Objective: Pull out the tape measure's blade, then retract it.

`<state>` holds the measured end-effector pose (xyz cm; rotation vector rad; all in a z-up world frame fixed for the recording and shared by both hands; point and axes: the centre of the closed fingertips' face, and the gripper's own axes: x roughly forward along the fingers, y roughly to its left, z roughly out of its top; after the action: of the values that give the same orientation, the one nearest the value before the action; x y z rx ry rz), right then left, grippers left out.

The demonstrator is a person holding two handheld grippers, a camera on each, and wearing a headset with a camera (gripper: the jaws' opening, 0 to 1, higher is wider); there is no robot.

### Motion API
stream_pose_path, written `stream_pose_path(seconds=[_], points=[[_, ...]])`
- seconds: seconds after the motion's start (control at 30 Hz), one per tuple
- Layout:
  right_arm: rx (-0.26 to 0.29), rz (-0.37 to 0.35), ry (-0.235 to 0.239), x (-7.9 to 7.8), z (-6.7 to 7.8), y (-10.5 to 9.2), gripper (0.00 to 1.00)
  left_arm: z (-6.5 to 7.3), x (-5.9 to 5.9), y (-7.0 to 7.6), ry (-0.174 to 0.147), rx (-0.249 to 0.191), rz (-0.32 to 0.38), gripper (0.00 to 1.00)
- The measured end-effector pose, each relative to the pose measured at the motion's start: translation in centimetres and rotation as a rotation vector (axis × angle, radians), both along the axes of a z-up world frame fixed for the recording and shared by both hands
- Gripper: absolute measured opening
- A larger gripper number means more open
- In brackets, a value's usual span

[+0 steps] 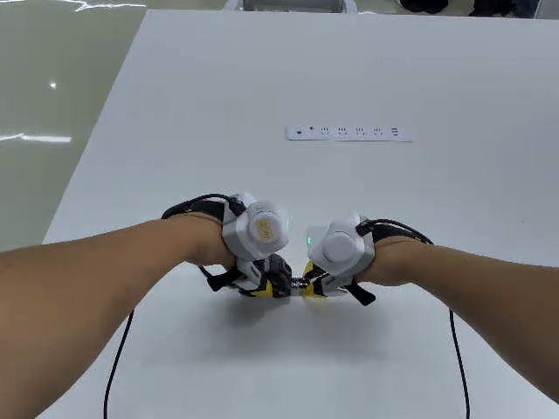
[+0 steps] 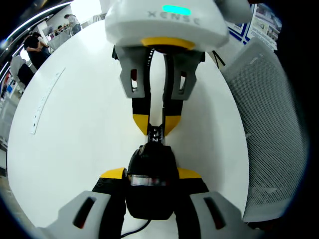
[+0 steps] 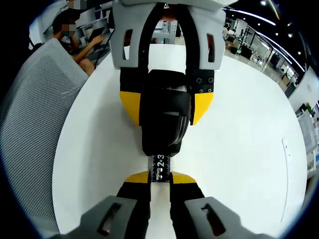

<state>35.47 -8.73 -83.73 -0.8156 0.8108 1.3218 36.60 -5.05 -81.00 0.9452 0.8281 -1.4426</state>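
my left gripper (image 2: 151, 173) is clamped on the black tape measure (image 2: 151, 194), holding its case between both jaws. my right gripper (image 3: 160, 178) pinches the blade (image 3: 160, 168), with a short length out, marked 2 and 3. the 2 grippers meet tip to tip, low over the white table (image 1: 349, 70). a power strip (image 1: 348, 133) lies well apart, farther back.

The tape measure (image 3: 166, 112) is black with a pale blade (image 3: 160, 168) printed in black numerals, the left gripper (image 2: 151, 173) and right gripper (image 3: 160, 178) are light grey with black, yellow-tipped jaws, and the bench (image 1: 349, 70) and its power strip (image 1: 348, 133) are white.
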Motion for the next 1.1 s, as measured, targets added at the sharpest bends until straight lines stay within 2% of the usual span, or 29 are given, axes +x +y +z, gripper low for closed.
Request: stream_pose_path(seconds=[0.57,0.77,1.1], points=[[-0.001,-0.011,0.012,-0.05,0.02,-0.4,0.13,0.06,-0.07,-0.04,0.0,-0.001,0.006,0.33],[0.012,-0.041,0.028,-0.01,0.03,-0.5,0.13,0.09,-0.06,-0.04,0.0,-0.001,0.006,0.33],[0.012,-0.018,-0.001,-0.08,0.13,-0.46,0.13,0.09,-0.09,-0.02,-0.007,-0.003,0.005,0.33]])
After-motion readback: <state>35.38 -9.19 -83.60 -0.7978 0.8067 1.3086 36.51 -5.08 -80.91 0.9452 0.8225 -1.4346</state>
